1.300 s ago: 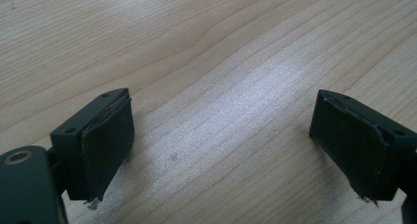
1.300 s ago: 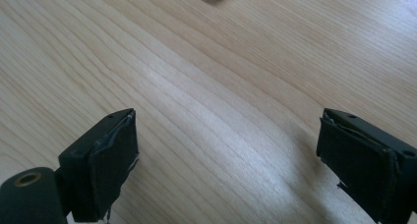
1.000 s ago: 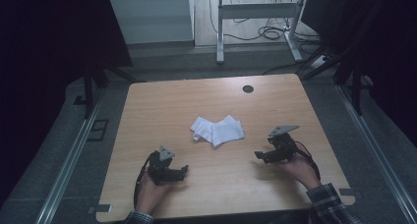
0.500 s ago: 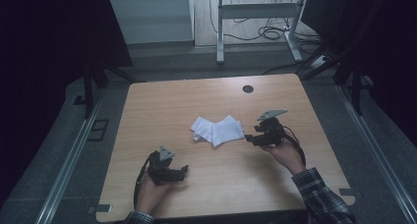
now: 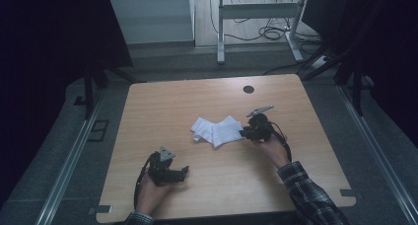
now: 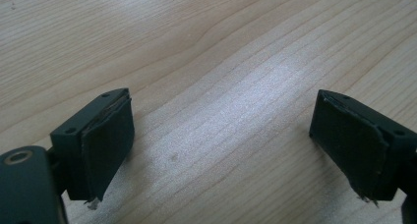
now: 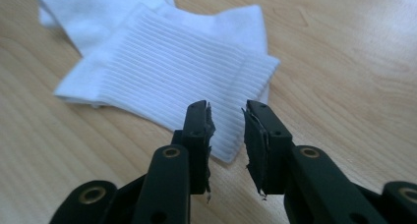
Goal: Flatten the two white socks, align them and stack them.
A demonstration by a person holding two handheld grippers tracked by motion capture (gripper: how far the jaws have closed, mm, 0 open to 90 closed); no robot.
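Observation:
A small pile of white ribbed socks (image 5: 217,130) lies near the middle of the wooden table (image 5: 187,96). My right gripper (image 5: 244,132) sits at the pile's right edge, held low and pointing left. In the right gripper view the jaws (image 7: 227,118) have just been closing and stand a narrow gap apart. The corner of the top sock's cuff (image 7: 162,67) shows in that gap, and the pads do not press on it. My left gripper (image 5: 185,173) rests near the front left, open wide over bare wood (image 6: 221,145) with nothing between its pads.
A round black hole (image 5: 249,89) is set in the table near its far edge. Behind the table stand a metal frame (image 5: 256,10) and floor cables (image 5: 271,32). Aluminium rails (image 5: 74,156) run along both sides. Bare wood lies left of the socks.
The right hand has slid left from the table's right side up to the socks' edge, and its jaws look narrower. The left hand has stayed put.

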